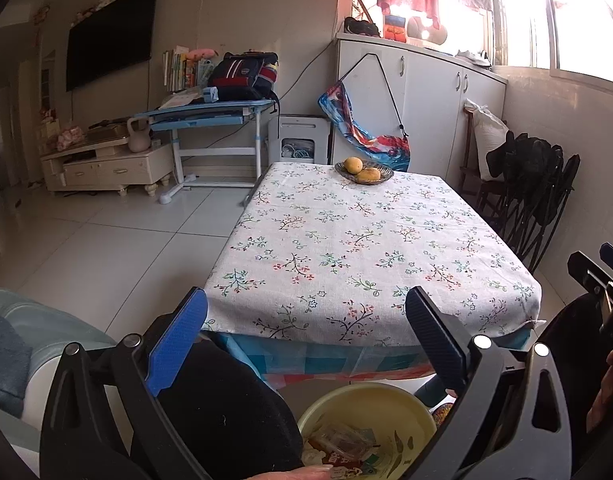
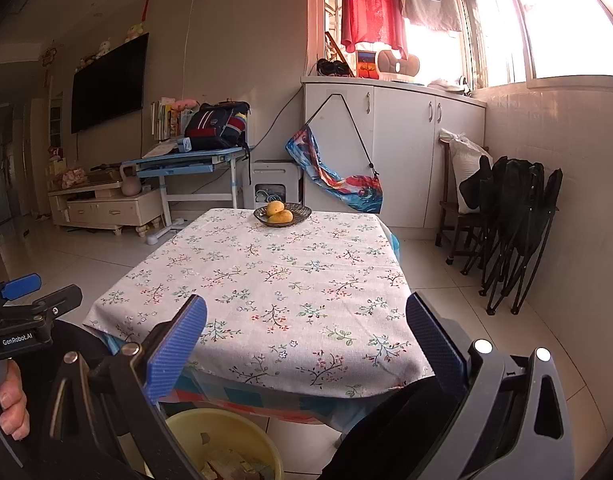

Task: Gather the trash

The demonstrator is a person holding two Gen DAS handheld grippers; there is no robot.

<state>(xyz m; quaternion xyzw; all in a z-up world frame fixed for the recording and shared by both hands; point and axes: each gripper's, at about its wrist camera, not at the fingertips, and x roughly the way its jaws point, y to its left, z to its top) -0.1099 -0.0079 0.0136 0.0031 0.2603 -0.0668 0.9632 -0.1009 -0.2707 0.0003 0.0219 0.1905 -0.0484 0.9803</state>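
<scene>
Both grippers held low at the near end of the table (image 1: 370,240), pointing across it. Left gripper (image 1: 306,336) jaws spread wide, nothing between them. Right gripper (image 2: 306,340) jaws also spread wide, empty. Yellow bin (image 1: 386,408) sits on the floor just below the near table edge, between the person's dark-trousered legs; trash (image 1: 338,446) inside it, crumpled wrappers and packets piled at the bottom. In the right wrist view the bin rim shows bottom centre, contents only partly visible. Floral tablecloth (image 2: 266,280) covers the table top. Fruit bowl (image 2: 282,214) with two yellow fruits at the far end, well apart from both grippers. Folded black chairs (image 2: 514,232) lean against the wall on the right
</scene>
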